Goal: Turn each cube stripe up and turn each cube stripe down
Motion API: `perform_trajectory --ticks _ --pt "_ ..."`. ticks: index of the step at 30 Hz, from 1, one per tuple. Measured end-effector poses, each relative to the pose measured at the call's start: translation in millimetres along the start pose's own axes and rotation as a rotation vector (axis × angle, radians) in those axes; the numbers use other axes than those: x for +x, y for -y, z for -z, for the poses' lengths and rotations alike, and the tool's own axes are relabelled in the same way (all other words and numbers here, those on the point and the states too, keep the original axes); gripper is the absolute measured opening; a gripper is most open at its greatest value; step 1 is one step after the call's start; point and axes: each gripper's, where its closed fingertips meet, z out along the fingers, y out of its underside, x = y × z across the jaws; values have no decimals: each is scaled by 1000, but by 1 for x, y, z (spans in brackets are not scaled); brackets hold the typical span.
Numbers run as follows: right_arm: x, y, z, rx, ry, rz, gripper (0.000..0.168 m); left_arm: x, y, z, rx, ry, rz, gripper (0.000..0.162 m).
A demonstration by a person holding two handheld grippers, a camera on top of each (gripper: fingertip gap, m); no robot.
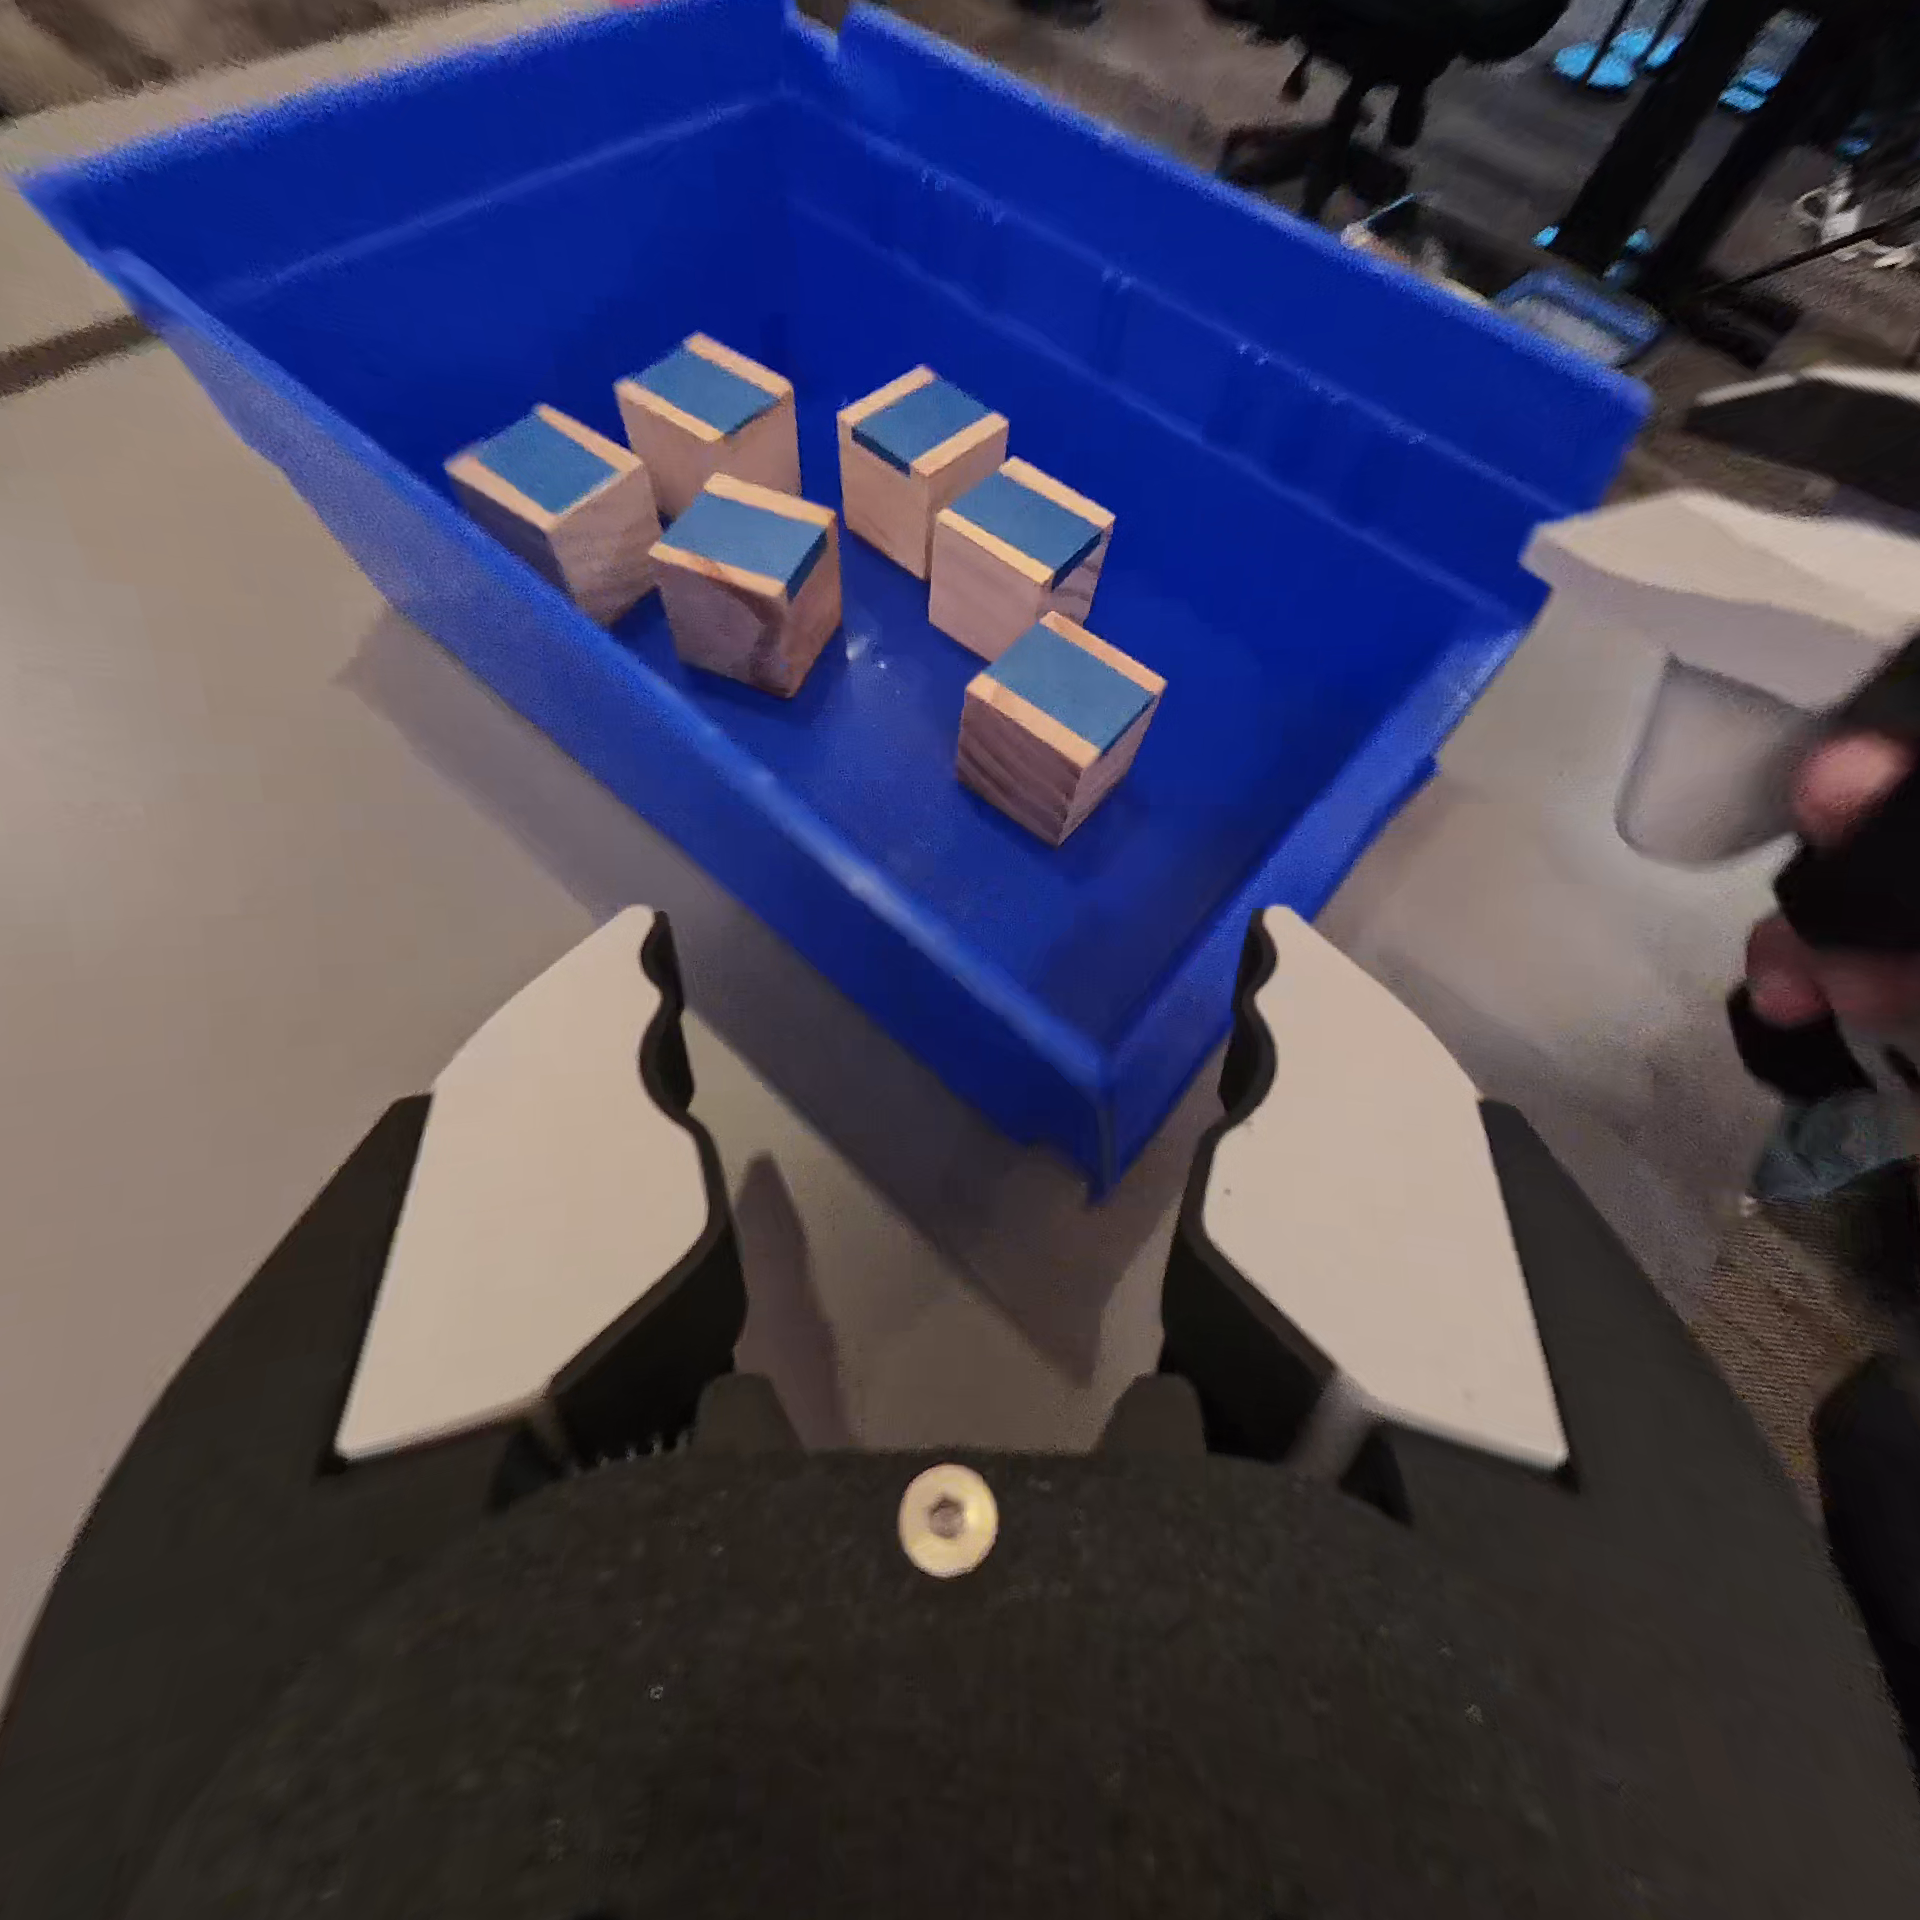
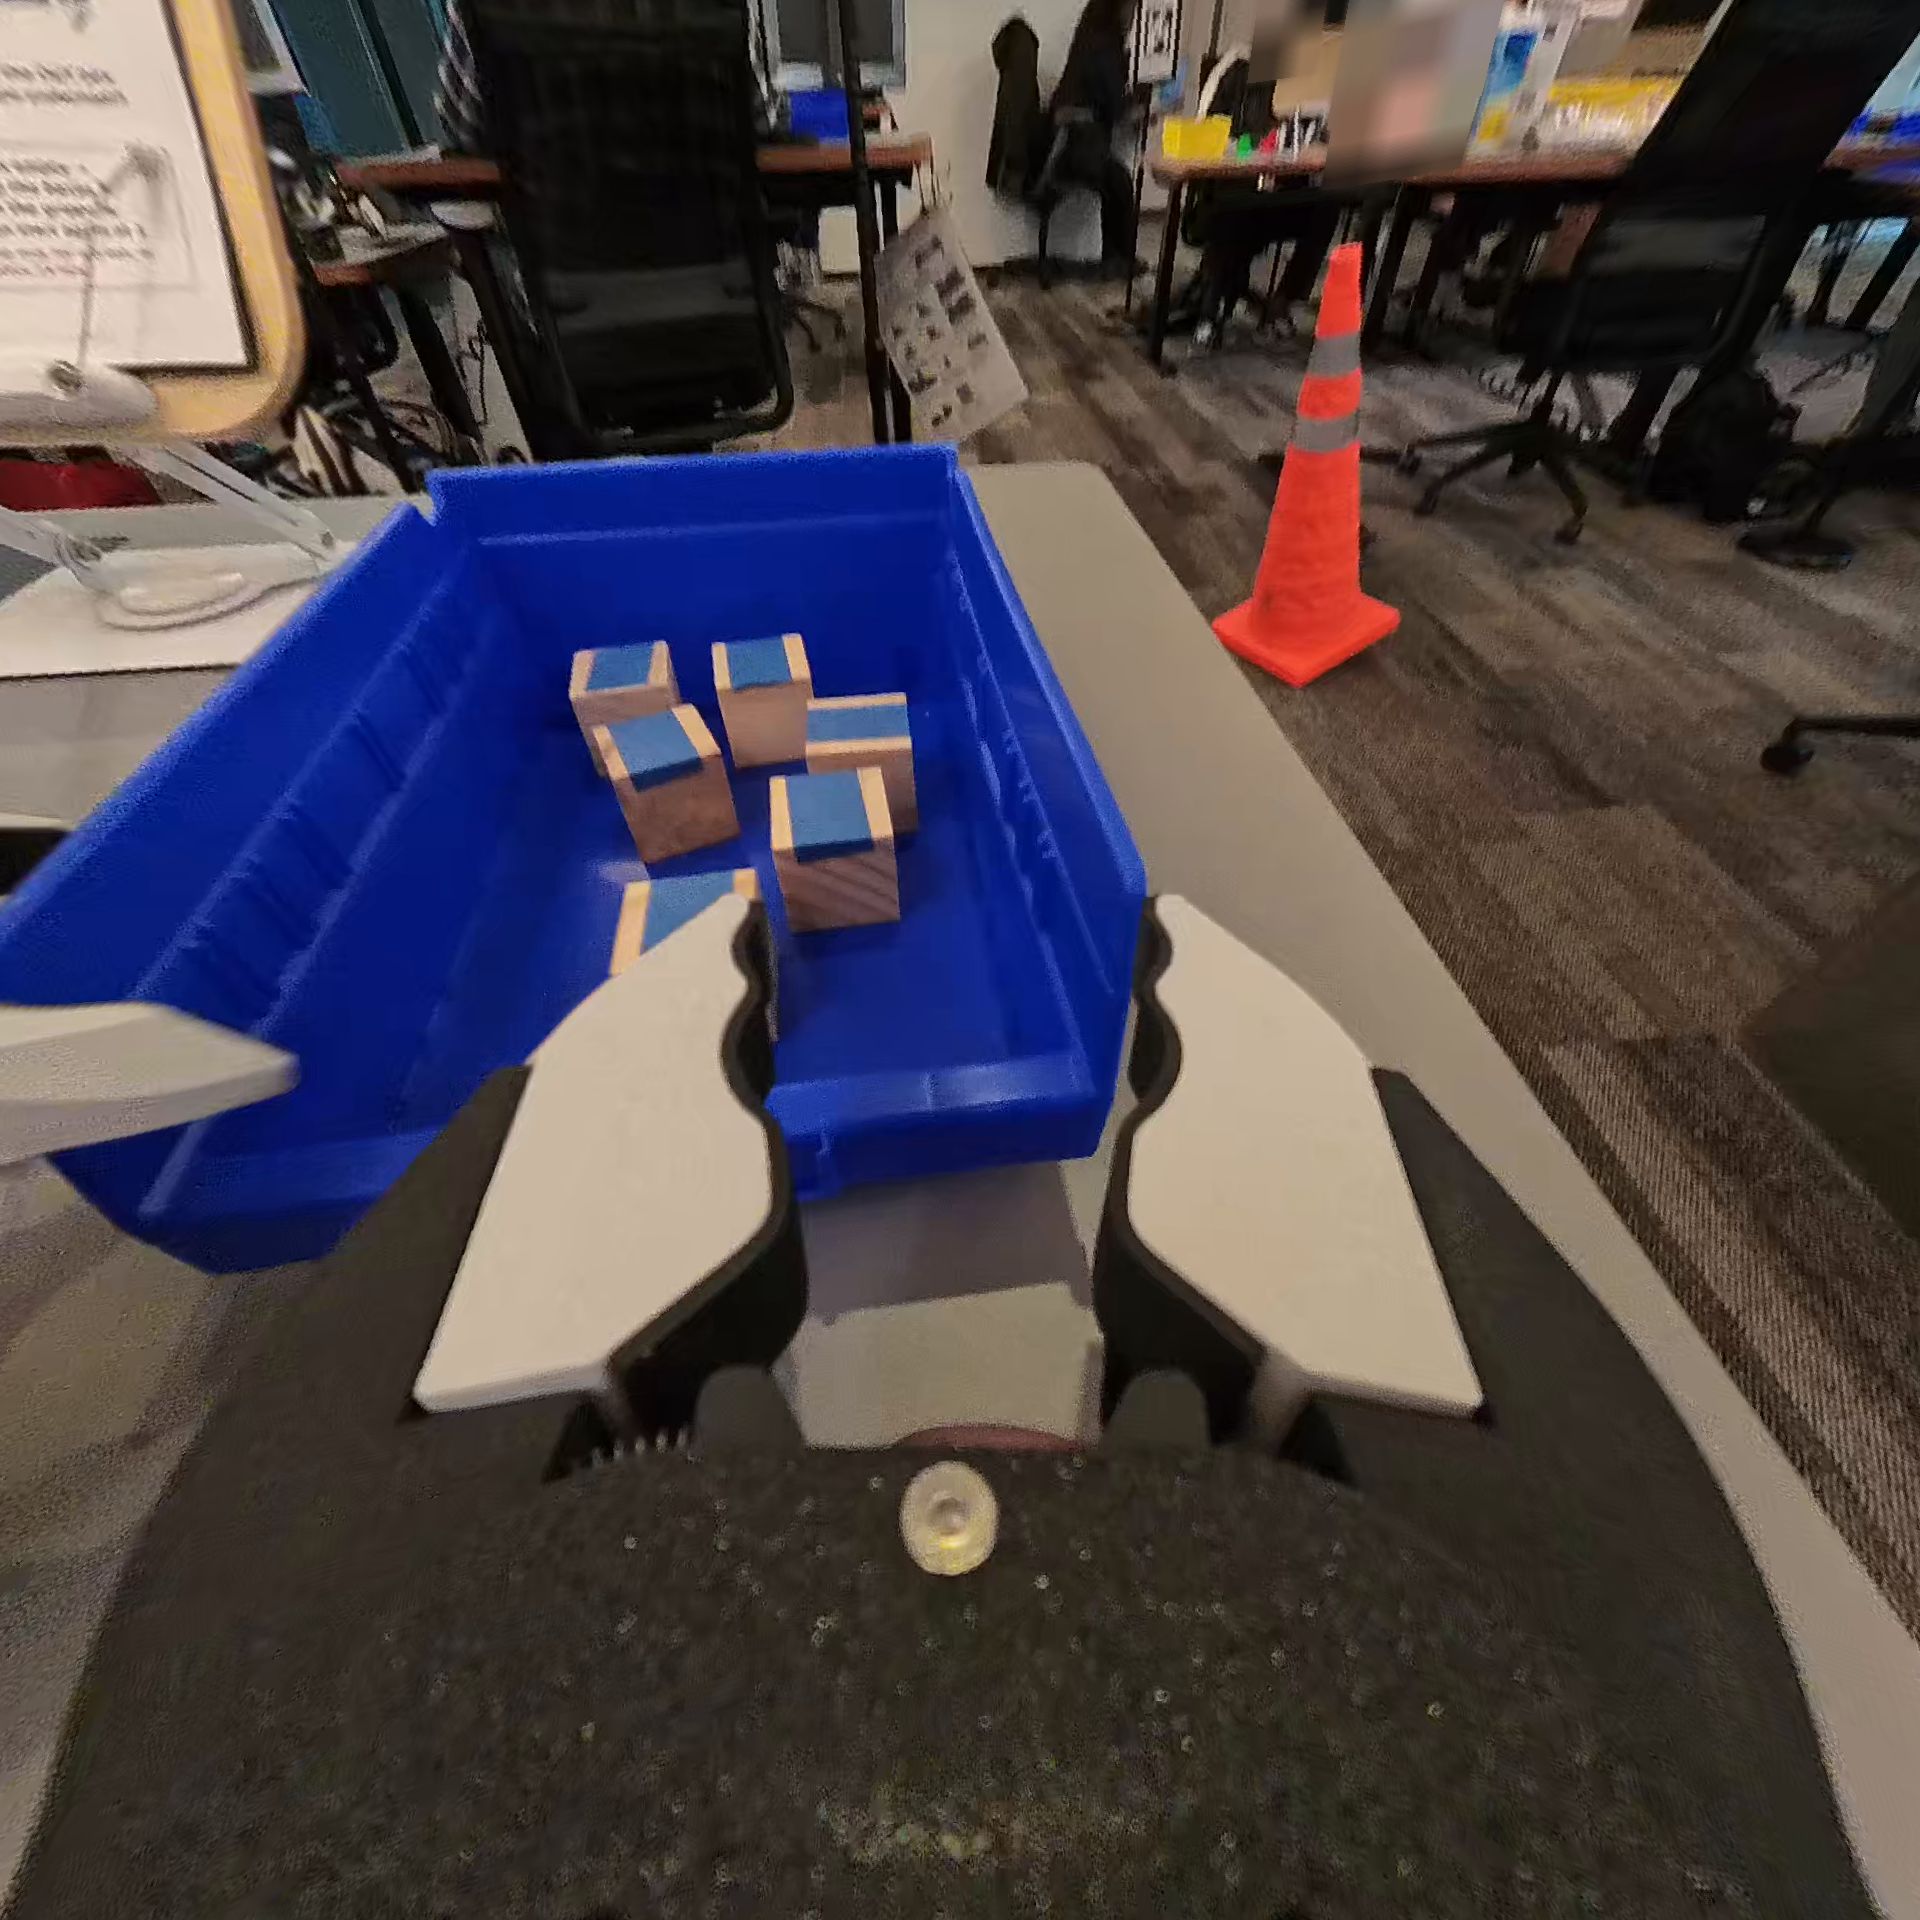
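Note:
Several wooden cubes stand in a blue bin (image 1: 312, 239), each with a blue stripe on its top face. The nearest cube (image 1: 1058, 727) stands apart from the others. The bin (image 2: 312, 727) and cubes also show in the right wrist view, where the nearest cube (image 2: 675, 906) is partly hidden behind my right gripper's left finger. My left gripper (image 1: 961, 935) is open and empty, held over the bin's near corner. My right gripper (image 2: 951, 925) is open and empty, over the bin's near end. The right gripper's body shows at the right edge of the left wrist view (image 1: 1714, 665).
The bin sits on a grey table (image 2: 1195, 727), whose right edge runs close to the bin. An orange traffic cone (image 2: 1314, 488) stands on the floor beyond it. A white lamp base (image 2: 177, 592) lies on the table behind the bin's left. Office chairs and desks stand further back.

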Motion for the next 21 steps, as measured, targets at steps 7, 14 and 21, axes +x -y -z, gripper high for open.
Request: perform_trajectory --ticks 7,14,21 --pt "-1 -8 -10 -46 -12 44 51 -20 1 -26 -57 23 168 69" --pt "-23 -1 -1 -34 51 108 18 -63 -6 -10 -82 185 128 30" --pt "-47 -8 -5 -66 41 77 68 -94 -14 10 -67 263 141 3"
